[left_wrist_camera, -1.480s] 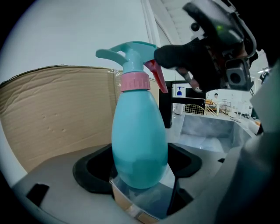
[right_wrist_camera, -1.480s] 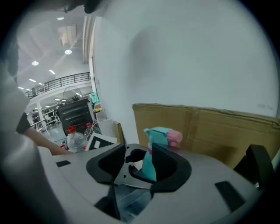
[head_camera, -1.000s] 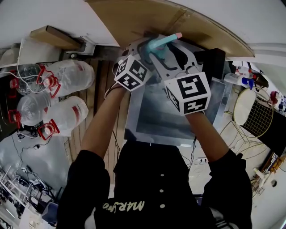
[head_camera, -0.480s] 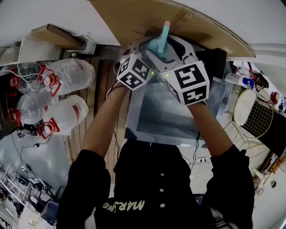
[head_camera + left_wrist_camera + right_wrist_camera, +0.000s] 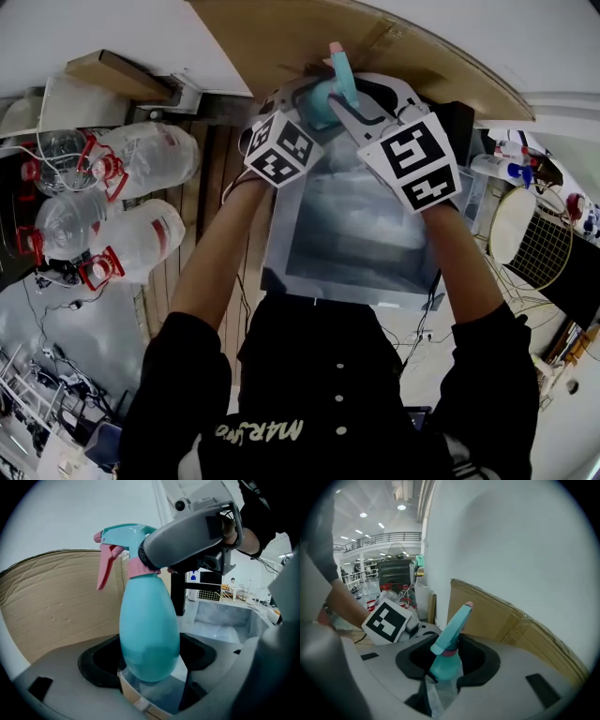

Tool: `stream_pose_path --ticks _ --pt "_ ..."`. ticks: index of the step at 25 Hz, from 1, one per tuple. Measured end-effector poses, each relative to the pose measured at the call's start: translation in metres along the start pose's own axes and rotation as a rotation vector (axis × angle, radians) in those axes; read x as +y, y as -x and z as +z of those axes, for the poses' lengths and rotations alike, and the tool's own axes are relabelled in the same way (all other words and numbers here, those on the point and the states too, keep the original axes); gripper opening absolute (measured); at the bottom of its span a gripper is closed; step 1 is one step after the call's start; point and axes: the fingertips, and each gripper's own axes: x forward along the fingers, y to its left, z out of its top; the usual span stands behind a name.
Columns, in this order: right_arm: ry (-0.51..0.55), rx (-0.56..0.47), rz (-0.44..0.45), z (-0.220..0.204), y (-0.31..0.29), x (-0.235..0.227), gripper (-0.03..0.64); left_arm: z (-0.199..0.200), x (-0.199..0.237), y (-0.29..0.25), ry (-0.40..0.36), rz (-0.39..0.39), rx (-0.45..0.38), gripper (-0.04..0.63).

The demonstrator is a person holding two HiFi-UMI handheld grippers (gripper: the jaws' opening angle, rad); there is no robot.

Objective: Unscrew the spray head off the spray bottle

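Note:
A teal spray bottle [image 5: 149, 634] is held upright, with my left gripper [image 5: 150, 667] shut on its lower body. Its teal spray head [image 5: 126, 534] has a pink trigger and sits on a pink collar [image 5: 136, 566]. My right gripper [image 5: 443, 665] reaches in from the right. Its jaws have just been closing and now press on the neck under the spray head [image 5: 452, 625], with the collar [image 5: 449, 652] between them. In the head view the spray head [image 5: 339, 70] rises above the left gripper [image 5: 314, 101] and the right gripper [image 5: 354, 101], its nozzle pointing away from me.
A brown cardboard sheet [image 5: 281, 37] leans on the white wall behind the bottle. Below my arms lies a grey metal tray [image 5: 356, 234]. Large clear water jugs [image 5: 122, 159] lie on the floor at left. Small spray bottles [image 5: 511, 169] and a wire basket [image 5: 539, 239] stand at right.
The spray head's nozzle swung from pointing right to pointing away from me, leaning slightly left. My right gripper rolled and its marker cube shifted right. The left gripper stayed put.

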Motion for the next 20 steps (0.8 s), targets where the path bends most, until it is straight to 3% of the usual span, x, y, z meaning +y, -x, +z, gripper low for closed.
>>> stream_pose_path --ticks 6,9,11,15,20 --pt "0.170 0.009 0.135 -0.003 0.004 0.004 0.149 0.001 -0.003 -0.001 -0.019 -0.026 -0.011 0.396" --pt "0.337 0.026 0.160 -0.004 0.004 0.009 0.149 0.001 -0.005 -0.001 -0.022 -0.040 -0.013 0.396" --pt "0.367 0.026 0.163 -0.004 0.004 0.009 0.150 0.002 -0.005 -0.002 -0.019 -0.039 -0.012 0.396" --pt "0.248 -0.004 0.129 -0.004 0.010 0.002 0.183 0.002 -0.005 -0.002 -0.017 -0.037 -0.008 0.396" --pt "-0.103 -0.114 0.054 0.008 0.047 -0.005 0.261 0.002 -0.005 -0.003 -0.019 -0.031 -0.007 0.396"
